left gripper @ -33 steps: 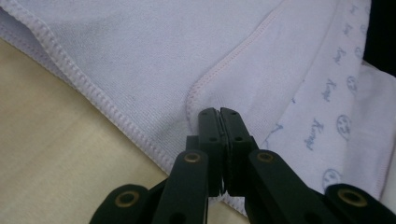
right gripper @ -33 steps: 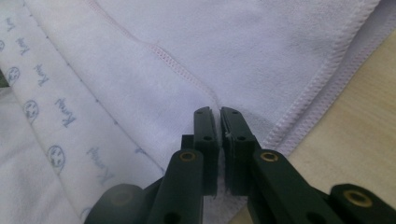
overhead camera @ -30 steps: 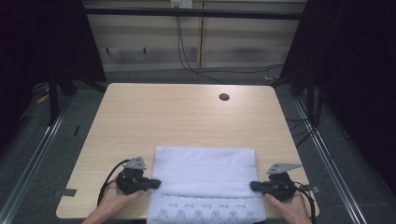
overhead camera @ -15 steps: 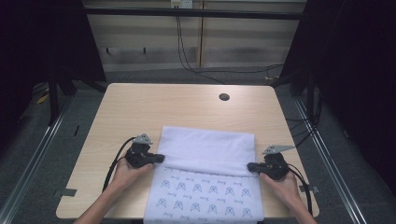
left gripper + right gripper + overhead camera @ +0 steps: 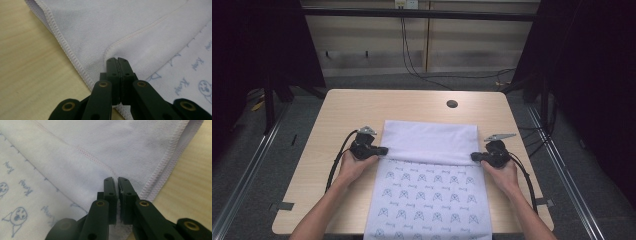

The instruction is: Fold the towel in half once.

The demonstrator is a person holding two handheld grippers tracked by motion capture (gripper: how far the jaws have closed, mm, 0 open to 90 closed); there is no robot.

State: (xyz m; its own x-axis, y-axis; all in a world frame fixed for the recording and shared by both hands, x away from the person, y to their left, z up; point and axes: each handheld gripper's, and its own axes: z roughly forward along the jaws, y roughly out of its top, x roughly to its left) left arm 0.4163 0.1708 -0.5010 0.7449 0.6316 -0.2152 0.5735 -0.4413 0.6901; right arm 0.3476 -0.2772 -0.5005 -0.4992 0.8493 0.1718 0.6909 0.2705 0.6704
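Towel [image 5: 432, 175] — white, printed with small blue cat figures on its near part, lying flat on the near half of the wooden table [image 5: 342, 110] and overhanging the near edge. A plain band, folded over, crosses the cloth's far end. Left gripper [image 5: 381, 150]: jaws pressed together on the folded layer's corner at the towel's left hem, as seen in the left gripper view [image 5: 117, 60]. Right gripper [image 5: 475, 157]: jaws likewise clamped on the matching corner at the right hem [image 5: 115, 180] — a thin slit remains between them. A round dark grommet [image 5: 452, 104] sits in the tabletop beyond the towel, well apart from it.
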